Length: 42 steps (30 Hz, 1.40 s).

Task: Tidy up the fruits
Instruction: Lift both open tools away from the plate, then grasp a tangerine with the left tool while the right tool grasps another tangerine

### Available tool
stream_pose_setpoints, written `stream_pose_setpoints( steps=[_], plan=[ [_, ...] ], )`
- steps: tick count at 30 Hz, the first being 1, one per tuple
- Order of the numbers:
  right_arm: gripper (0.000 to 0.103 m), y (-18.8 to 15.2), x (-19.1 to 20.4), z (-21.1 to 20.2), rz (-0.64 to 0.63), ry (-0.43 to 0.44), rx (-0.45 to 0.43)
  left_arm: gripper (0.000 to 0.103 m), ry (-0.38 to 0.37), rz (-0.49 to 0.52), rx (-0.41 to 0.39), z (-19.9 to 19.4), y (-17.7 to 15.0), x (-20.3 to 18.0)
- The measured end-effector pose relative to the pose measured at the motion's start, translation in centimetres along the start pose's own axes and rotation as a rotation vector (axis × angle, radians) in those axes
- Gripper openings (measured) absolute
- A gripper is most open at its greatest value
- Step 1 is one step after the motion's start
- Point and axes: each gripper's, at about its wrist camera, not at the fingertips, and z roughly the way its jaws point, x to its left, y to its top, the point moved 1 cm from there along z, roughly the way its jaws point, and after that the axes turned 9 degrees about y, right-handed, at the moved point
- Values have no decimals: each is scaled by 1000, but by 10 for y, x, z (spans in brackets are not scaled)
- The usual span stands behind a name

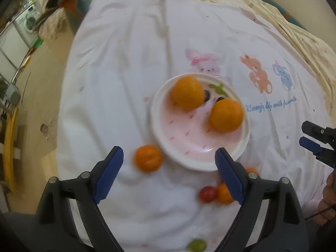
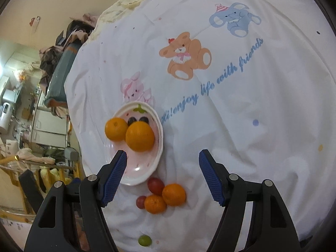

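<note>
Plate (image 1: pixel 159 130): two oranges (image 1: pixel 187 92). Bed sheet (image 2: pixel 252 105): loose mandarins (image 2: pixel 173 194), grapes (image 2: pixel 155 185). Left gripper (image 1: pixel 169 160), right gripper (image 2: pixel 162 161): fingers spread, empty.

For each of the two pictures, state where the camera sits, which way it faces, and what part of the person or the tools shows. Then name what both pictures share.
Left wrist: on the left gripper, looking down along its open fingers at the plate with two oranges; the right gripper and a hand show at the right edge.
Right wrist: on the right gripper, facing the printed sheet, plate to the left; only its own open fingers show.
Shared: plate, both oranges, loose fruit, sheet.
</note>
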Motion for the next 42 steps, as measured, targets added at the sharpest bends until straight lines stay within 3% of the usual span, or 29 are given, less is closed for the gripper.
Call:
stream_pose_setpoints(
  steps=[8,19,31,35,37,42],
  plan=[
    [74,-36,-1,6,0,-47,29,87,16,-25,12,9,-23,44],
    [74,-66,-3,39,19,-88,112,87,-31,-134,39,27,-23,60],
    [73,-75,-9,83,-13,-114,194,86,25,5,33,49,-19,27],
    [69,-74,-6,92,-75,-168,199,78,23,35,47,55,-16,20],
    [61,-73,-6,93,-87,-188,200,77,19,28,43,57,-14,19],
    [57,-74,-5,93,-122,-219,207,61,22,52,68,69,-9,11]
  ],
)
